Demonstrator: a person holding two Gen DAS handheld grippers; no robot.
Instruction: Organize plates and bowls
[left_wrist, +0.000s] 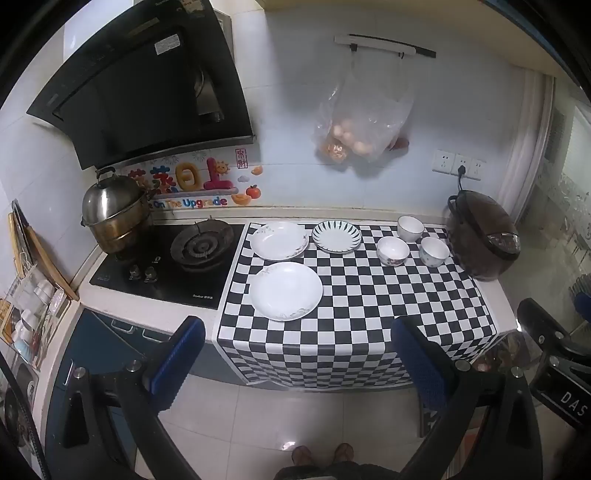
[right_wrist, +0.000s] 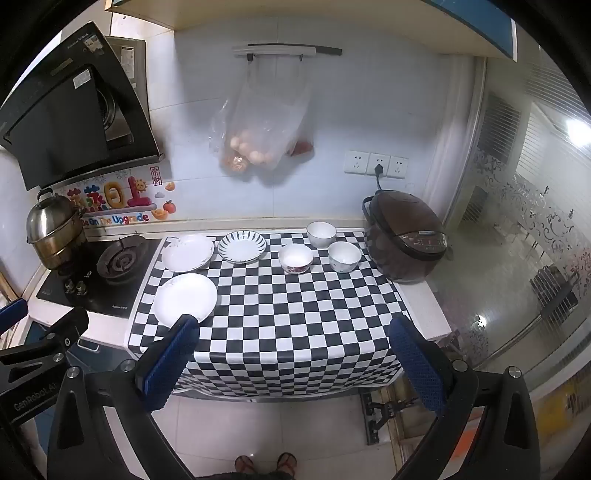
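Plates, three: two plain white at ten o'clock on checkered cloth, one stripe-rimmed at twelve. Bowls, three, clustered at two o'clock beside rice cooker. One steamer pot on hob at nine. Left gripper and right gripper: jaws spread fully wide, nothing held, short of counter edge.
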